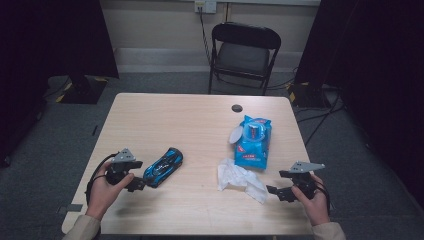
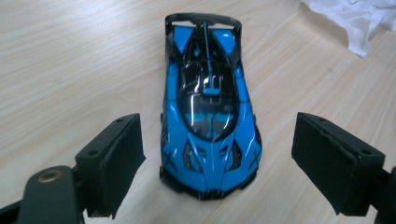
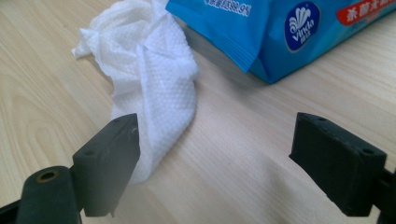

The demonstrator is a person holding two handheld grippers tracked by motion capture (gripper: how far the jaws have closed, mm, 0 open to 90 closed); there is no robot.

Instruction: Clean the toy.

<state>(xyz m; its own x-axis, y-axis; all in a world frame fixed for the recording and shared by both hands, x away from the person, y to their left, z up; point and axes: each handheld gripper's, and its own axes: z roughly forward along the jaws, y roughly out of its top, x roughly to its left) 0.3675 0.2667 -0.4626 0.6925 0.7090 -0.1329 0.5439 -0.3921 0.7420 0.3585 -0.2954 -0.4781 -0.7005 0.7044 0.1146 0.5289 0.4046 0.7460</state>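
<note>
1. Toy car [image 2: 210, 116], blue and black, lies on the wooden table [image 1: 175, 120] at its left side, nose toward the left gripper [image 1: 134, 184]; the white wipe [image 1: 239, 179] lies crumpled toward the right, just beside the blue wipes pack [image 1: 253, 141].
2. Judged from how both tools aim, the step in hand is the approach: one tool lining up on the car, the other on the wipe, probably to clean the car.
3. Left gripper stands wide open in its own view, the car's nose between the two jaws, with clear table showing on either side. Neither pad touches it.
4. Right gripper [image 1: 273, 190] is likewise wide open. Its left jaw overlaps the wipe's lower tail in the right gripper view; whether the pad brushes the cloth is hard to tell from this angle, but nothing is pinched.
5. Next move for the left: ease forward so the pads flank the car's body, then close squarely on its sides.
6. Next move for the right: shift toward the wipe so a thick fold sits between the jaws, then close and lift it away from the pack.
</note>
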